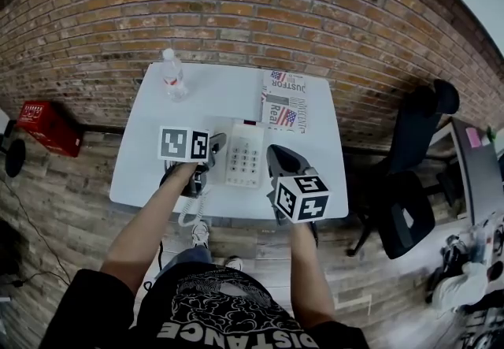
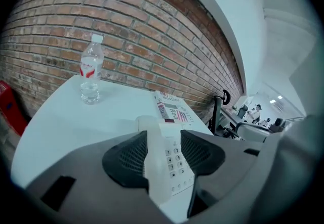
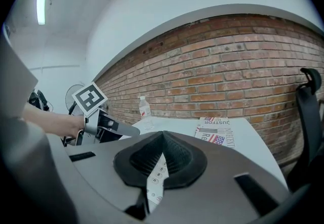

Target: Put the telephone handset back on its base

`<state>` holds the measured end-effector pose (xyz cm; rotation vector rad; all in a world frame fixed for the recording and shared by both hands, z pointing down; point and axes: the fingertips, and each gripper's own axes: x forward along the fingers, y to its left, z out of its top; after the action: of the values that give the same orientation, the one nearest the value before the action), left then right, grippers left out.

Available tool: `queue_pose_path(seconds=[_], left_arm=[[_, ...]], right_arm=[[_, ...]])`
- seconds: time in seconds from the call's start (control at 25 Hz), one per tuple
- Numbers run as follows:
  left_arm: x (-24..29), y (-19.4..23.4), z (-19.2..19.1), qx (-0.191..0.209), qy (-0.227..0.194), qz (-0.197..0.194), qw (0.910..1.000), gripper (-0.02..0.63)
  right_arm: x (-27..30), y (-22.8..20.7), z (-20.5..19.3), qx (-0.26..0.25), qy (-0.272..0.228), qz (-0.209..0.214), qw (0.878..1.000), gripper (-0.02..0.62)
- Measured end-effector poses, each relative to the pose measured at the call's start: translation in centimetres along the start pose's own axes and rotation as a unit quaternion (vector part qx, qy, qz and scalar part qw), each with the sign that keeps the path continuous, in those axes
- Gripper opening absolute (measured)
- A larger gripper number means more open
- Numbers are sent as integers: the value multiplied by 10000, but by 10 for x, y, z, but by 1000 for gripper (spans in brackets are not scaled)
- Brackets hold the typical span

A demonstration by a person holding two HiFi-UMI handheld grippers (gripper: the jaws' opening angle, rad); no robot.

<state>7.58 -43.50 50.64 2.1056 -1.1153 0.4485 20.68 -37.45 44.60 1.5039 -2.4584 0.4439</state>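
Observation:
A white telephone base with a keypad sits in the middle of the white table. The white handset lies along the base's left side, its coiled cord hanging off the table's front edge. My left gripper is at the phone's left. In the left gripper view the left gripper stands open, with the handset and part of the keypad showing between its pads. My right gripper hovers just right of the base, and its pads meet with nothing held.
A water bottle stands at the table's back left and a newspaper lies at the back right. A brick wall runs behind the table. A red crate is on the floor to the left, a black office chair to the right.

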Motion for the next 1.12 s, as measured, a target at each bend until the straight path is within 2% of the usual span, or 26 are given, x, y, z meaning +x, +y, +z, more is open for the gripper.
queue_pose_path(seconds=[0.28,0.48,0.64,0.88,1.12], left_arm=[[-38,-18,22,366,-680,-85,9970,158],[-65,-31,34,826,-1148,-89,9899,129],[-84,-37,37,976,-1443,-75,9847,120],[-108,-47,39,1309,-1750,102,9758,71],[-124,-43,36,1532,-1941,479,9678,41]], right_arm=[[-13,6,20,-165,-195,52,9997,2],[-23,12,32,-299,-346,82,9989,2],[-32,14,41,-365,-455,87,9983,2],[-42,19,49,-484,-564,138,9971,2],[-48,25,51,-596,-616,180,9962,2]])
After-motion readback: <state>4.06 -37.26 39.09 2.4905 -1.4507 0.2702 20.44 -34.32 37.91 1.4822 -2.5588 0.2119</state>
